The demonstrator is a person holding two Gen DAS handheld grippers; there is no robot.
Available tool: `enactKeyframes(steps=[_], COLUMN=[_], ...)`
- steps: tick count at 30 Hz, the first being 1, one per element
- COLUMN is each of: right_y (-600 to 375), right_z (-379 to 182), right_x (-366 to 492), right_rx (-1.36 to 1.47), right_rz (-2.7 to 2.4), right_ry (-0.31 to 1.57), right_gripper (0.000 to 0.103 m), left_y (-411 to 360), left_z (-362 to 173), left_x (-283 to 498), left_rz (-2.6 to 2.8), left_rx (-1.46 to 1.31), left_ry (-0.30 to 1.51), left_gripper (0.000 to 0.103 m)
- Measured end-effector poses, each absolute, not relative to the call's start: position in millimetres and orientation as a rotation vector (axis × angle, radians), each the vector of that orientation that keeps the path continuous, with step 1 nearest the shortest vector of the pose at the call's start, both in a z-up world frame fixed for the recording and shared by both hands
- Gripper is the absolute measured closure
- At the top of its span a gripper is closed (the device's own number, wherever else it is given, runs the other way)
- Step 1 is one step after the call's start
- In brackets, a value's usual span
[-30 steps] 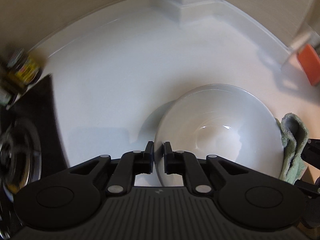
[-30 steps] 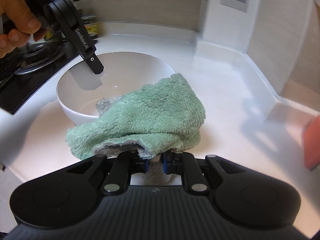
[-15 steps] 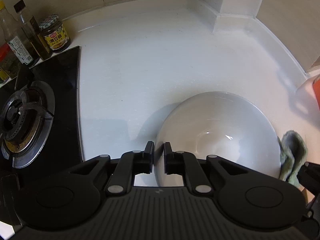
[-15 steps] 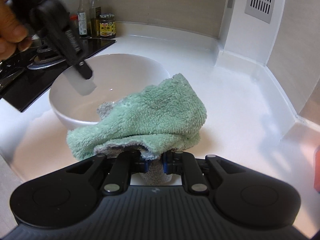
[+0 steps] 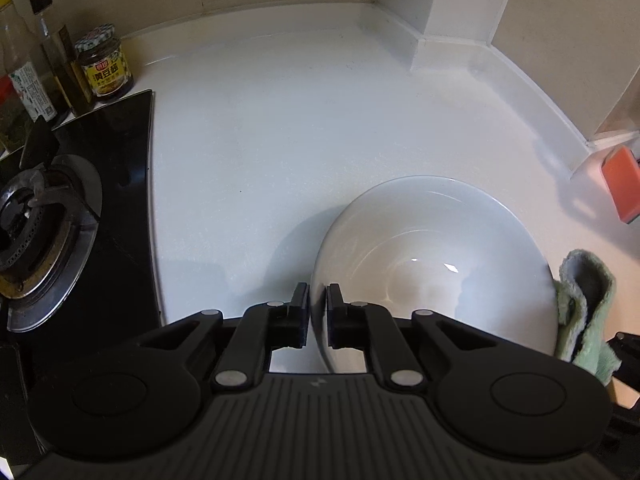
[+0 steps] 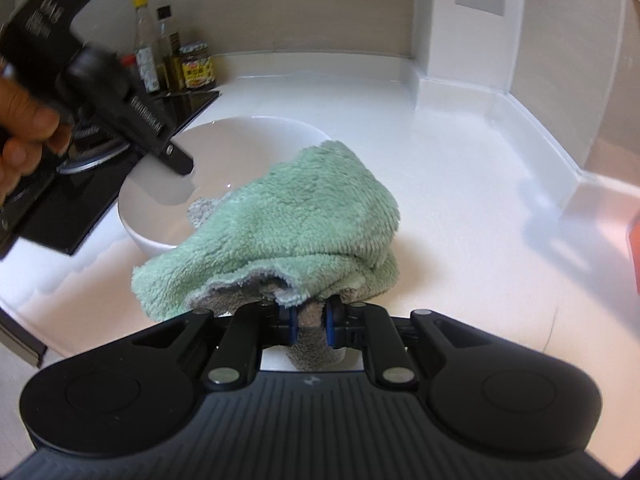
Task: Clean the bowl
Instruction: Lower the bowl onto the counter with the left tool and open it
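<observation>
A white bowl [image 5: 432, 264] stands on the white counter [image 5: 260, 140]. My left gripper [image 5: 318, 304] has the bowl's near-left rim between its pads, and its jaws are closing tight on it. The right wrist view shows that same left gripper [image 6: 176, 160], held by a hand [image 6: 24, 128], on the rim of the bowl [image 6: 248, 140]. My right gripper [image 6: 312, 316] is shut on a green fleecy cloth [image 6: 288, 220], which drapes forward over the bowl's near-right edge. In the left wrist view the cloth [image 5: 584, 312] hangs just outside the bowl's right side.
A black gas hob [image 5: 48, 220] lies left of the bowl, with bottles and a jar [image 5: 104, 64] behind it. An orange sponge [image 5: 620, 184] sits at the far right. A wall column [image 5: 452, 12] juts into the counter's back corner.
The left wrist view has swung, so the hob, bottles and jar came into sight on the left. The bowl's rim stayed between the left fingers. The cloth stayed in the right grip.
</observation>
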State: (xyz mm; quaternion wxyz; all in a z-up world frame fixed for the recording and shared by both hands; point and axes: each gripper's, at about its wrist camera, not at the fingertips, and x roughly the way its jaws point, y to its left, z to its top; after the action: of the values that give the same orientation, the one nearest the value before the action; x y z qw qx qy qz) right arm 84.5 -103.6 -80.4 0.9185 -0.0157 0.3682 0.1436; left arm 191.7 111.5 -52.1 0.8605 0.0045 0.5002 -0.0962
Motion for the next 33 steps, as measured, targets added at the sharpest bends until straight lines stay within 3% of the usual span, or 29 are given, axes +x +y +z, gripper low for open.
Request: enactKeyframes(steps=[14, 24, 30, 31, 33], right_y=[-164, -186, -193, -196, -203], right_z=[-40, -68, -80, -80, -77], right_x=[138, 159, 158, 157, 149], right_rx=[-0.175, -0.260, -0.250, -0.245, -0.217], right_rz=[0.205, 0.231, 0.260, 0.258, 0.271], right_ry=[0.665, 0.760, 0.815, 0.816, 0.816], right_gripper=[0.092, 0.090, 0.081, 0.074, 0.070], left_y=[120, 99, 93, 93, 92], left_z=[-7, -4, -2, -2, -1], left_x=[149, 128, 118, 115, 110], left_rz=[-0.128, -0.088, -0.056, -0.046, -0.026], left_rx=[-0.083, -0.054, -0.063, -0.064, -0.054], left_ry=[0.880, 0.846, 0.837, 0.835, 0.834], left_gripper=[0.095, 0.091, 0.080, 0.078, 0.067])
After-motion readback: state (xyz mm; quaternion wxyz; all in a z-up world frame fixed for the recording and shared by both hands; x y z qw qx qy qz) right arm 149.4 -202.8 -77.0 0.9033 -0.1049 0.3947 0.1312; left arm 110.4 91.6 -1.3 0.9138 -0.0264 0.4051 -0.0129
